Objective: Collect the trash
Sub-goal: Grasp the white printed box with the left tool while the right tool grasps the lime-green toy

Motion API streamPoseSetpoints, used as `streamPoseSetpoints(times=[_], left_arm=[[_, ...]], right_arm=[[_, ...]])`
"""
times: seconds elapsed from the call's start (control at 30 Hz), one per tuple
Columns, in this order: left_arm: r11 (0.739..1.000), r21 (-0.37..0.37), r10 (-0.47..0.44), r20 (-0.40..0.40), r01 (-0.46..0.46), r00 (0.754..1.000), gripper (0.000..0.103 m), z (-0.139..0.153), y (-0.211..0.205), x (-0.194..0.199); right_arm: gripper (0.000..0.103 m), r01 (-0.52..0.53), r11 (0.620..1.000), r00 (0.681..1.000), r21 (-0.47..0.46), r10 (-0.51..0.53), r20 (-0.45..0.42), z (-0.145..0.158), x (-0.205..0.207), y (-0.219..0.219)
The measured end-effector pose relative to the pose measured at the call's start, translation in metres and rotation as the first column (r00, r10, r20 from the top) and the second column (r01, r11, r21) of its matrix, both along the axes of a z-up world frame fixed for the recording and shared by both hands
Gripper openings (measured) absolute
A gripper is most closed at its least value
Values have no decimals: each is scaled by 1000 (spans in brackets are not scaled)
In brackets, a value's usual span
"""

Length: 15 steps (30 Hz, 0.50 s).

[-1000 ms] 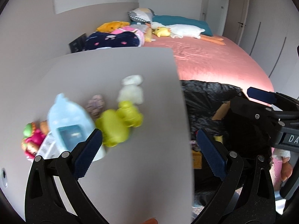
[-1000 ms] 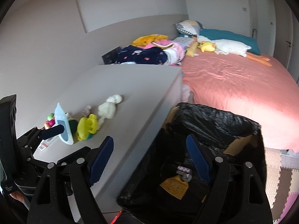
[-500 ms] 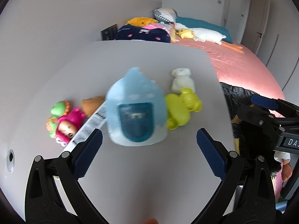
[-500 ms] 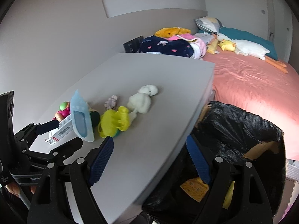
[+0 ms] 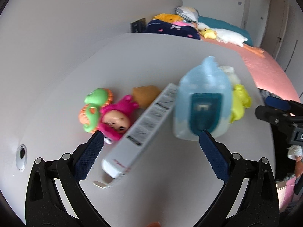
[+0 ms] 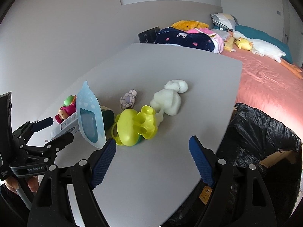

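My left gripper (image 5: 151,147) hangs over the grey counter (image 5: 170,56), jaws spread wide and grasping nothing, its blue pads (image 5: 89,157) flanking a long white carton (image 5: 144,130) that lies slantwise on the surface just below them. The carton's far end meets a pale blue, drop-shaped plastic pack (image 5: 204,102) standing on the counter, a darker blue window in its face. Left of the carton lie a pink doll (image 5: 117,117) and a green-and-orange toy (image 5: 94,104), touching one another; a brown piece (image 5: 145,94) sits just behind them.

My right gripper (image 6: 151,158) is likewise released and empty, held above bare counter nearer the edge. Ahead of it rest a yellow-green plastic toy (image 6: 136,126), a lump of white stuffing (image 6: 168,100) touching that toy's far side, and a small checked ball (image 6: 128,99) just beside them. From this side the blue pack stands upright, leaning a little, with the carton behind it and my left gripper's fingers (image 6: 43,122) around that spot, not pressing on anything I can make out.

The black bin bag (image 6: 265,132) gapes open right against the counter's edge, beside the pink bed (image 6: 265,79), with brown card showing inside. Pillows and soft toys are heaped at the bed's head.
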<state>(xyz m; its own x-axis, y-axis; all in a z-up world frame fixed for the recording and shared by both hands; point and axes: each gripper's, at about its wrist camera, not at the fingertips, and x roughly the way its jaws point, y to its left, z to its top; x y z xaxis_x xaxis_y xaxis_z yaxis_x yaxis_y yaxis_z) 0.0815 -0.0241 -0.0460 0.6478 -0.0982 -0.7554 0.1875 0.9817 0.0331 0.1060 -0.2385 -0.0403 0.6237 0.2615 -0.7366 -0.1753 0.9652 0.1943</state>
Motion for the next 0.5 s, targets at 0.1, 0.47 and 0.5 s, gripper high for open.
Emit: streamPoseSetpoints(times=[0.1, 0.47, 0.5], left_arm=[[1000, -6, 2, -20, -2, 1000, 87, -5, 8, 4], [998, -11, -61, -105, 60, 993, 63, -18, 1, 27], [998, -11, -61, -105, 61, 993, 63, -19, 0, 30]], right_arm=[[77, -10, 1000, 1000, -3, 10, -11, -6, 8, 6], [66, -29, 998, 999, 60, 32, -38, -18, 31, 12], [65, -33, 998, 999, 61, 35, -36, -18, 32, 13]])
